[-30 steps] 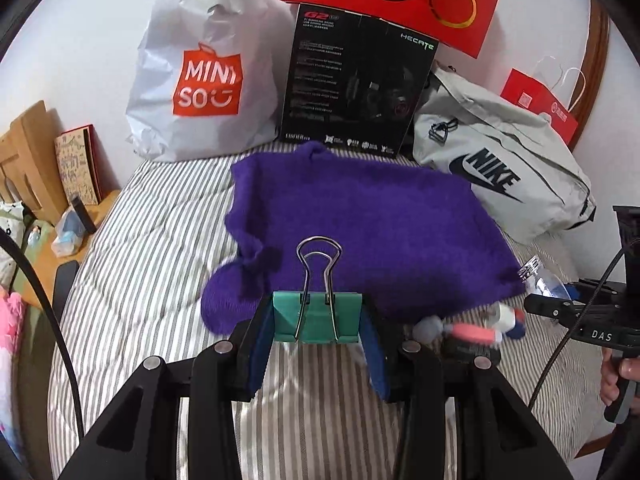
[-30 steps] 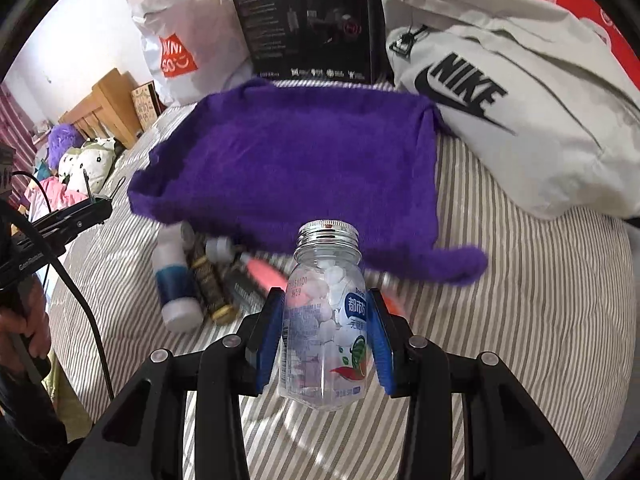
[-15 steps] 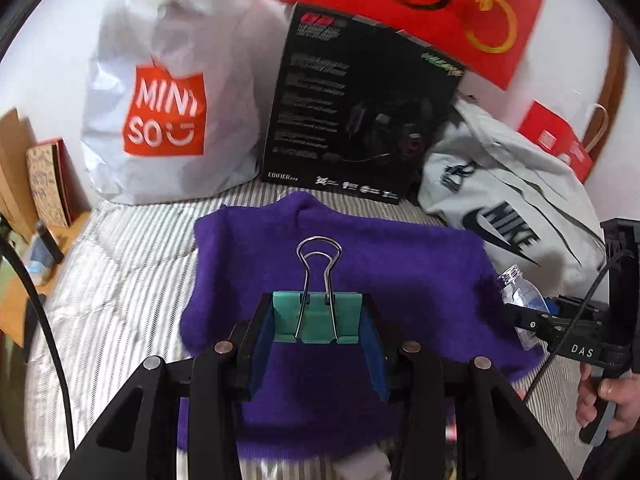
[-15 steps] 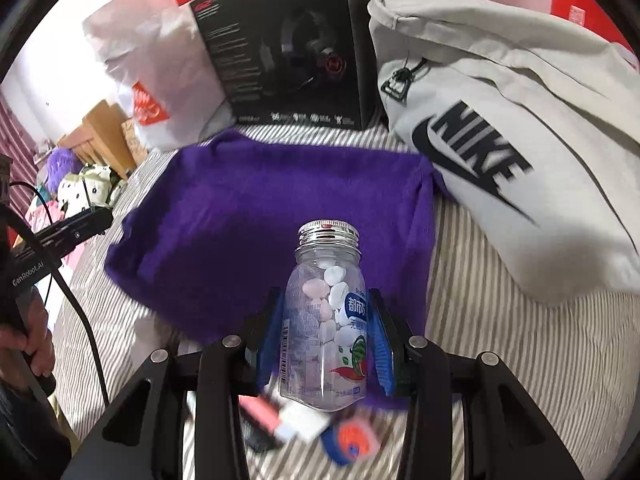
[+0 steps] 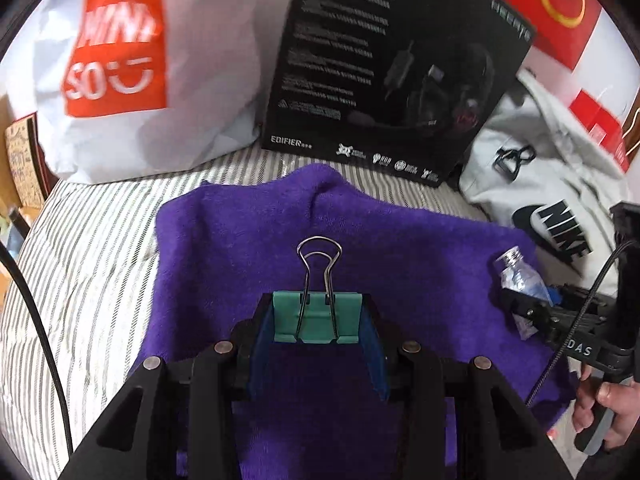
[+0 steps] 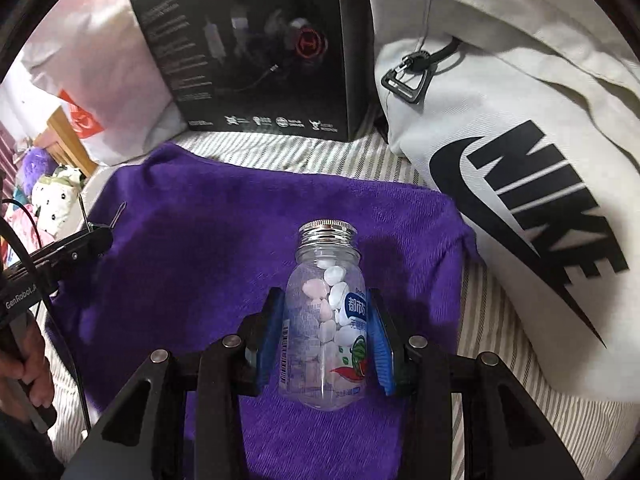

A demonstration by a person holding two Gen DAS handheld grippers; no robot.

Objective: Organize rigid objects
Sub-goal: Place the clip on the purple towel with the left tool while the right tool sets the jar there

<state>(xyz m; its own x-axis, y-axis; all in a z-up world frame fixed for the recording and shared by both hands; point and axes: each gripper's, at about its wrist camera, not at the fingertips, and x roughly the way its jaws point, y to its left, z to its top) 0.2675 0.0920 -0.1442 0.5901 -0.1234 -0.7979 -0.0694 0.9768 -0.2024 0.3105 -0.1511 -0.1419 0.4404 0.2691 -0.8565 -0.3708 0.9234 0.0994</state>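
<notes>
Purple plush cloth (image 5: 400,264) is the largest thing under us: a soft square spread on the grey-and-white striped bedding (image 5: 92,248), and our judgement is that it is the drop zone for both items we carry. Behind it, at twelve o'clock, stands a tall black cardboard headset box (image 5: 384,64); at ten o'clock slumps a white plastic shopping bag with an orange logo (image 5: 120,64), and at two o'clock lies a pale grey fabric bag with black lettering (image 6: 520,184).

We hold the right gripper (image 6: 326,344) pinched on a clear plastic bottle of white and pink tablets with a silver screw cap (image 6: 326,320), its blue pads against the bottle's sides, cap pointing away toward twelve o'clock, over the right half of the cloth. We hold the left gripper (image 5: 318,320) pressed against the two ends of a teal metal binder clip with wire handles (image 5: 318,312), which hangs over the cloth's middle.

To do this step well, we lower both tools until each item nearly rests on the pile before we let go, since the bottle can roll on soft fabric. We keep the two items well apart, bottle at three o'clock, clip at nine, and clear of the cloth's edges. We release one side at a time and lift straight back.
</notes>
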